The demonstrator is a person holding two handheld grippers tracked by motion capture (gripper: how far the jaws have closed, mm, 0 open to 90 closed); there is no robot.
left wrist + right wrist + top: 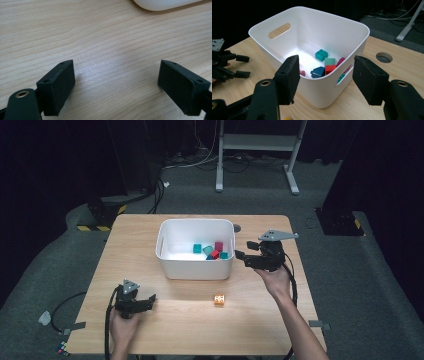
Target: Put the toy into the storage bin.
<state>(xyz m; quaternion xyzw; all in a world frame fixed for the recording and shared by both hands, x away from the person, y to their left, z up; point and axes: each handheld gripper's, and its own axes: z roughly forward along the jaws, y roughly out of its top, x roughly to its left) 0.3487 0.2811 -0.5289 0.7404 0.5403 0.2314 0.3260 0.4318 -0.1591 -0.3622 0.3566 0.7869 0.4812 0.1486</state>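
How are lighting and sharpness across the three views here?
High view: table well lit, surroundings nearly black, slightly soft. Left gripper view: sheen on the wood between the fingers, grain sharp. Right gripper view: glare on the white bin floor, near fingers slightly soft, blocks clear.

Our wooden table (150, 240): white bin (172, 262) at frame centre, orange block (219, 300) lower centre.

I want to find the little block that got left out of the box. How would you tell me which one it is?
Look at the wooden table and find the white bin in the middle. Come toward the person's side from the bin's front right corner. There sits an orange block, alone on the bare wood between the two grippers; the other blocks are teal, red or pink and lie inside the bin.
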